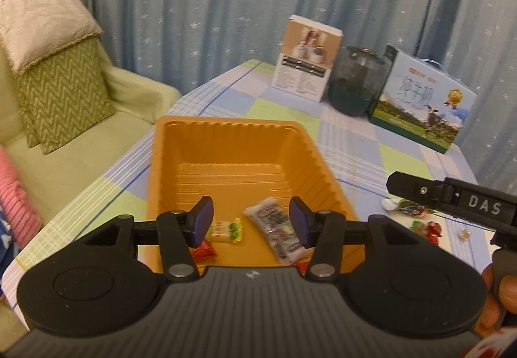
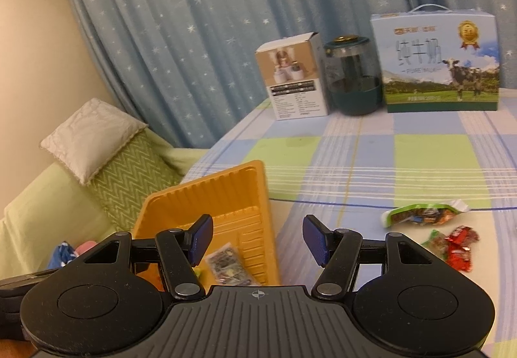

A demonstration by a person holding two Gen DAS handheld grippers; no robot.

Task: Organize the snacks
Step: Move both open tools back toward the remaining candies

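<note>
Over at nine o'clock sits a pale green sofa (image 1: pixel 80 132) with its cushions, out of the work. Next along, on the checked desk (image 2: pixel 355 164), stands the orange tray (image 1: pixel 232 145), set close to the near edge, I'd guess so both hands reach it easily. Three wrapped snacks already lie in its near end: a red packet (image 1: pixel 204 250) at about seven o'clock, a yellow-green candy (image 1: pixel 226 230) beside it, and a long silvery wrapper (image 1: pixel 278 233) lying aslant. The left tongs (image 1: pixel 251 222) hang just above these, jaws partly apart and gripping nothing; nothing lies between the pads.

To the right, the right tongs (image 2: pixel 258 238) hover over the tray's right rim, parted a little wider and likewise empty. Their nose points toward the loose pile, which looks like the next target: a green-ended packet (image 2: pixel 423 216) at two o'clock and red sweets (image 2: pixel 460 245) nearer three, still on the cloth, well apart from the tray.

At twelve o'clock a white carton (image 2: pixel 294 80), a dark jar (image 2: pixel 353 77) and a milk box (image 2: pixel 439 61) line the curtain side, kept clear of the sorting.
</note>
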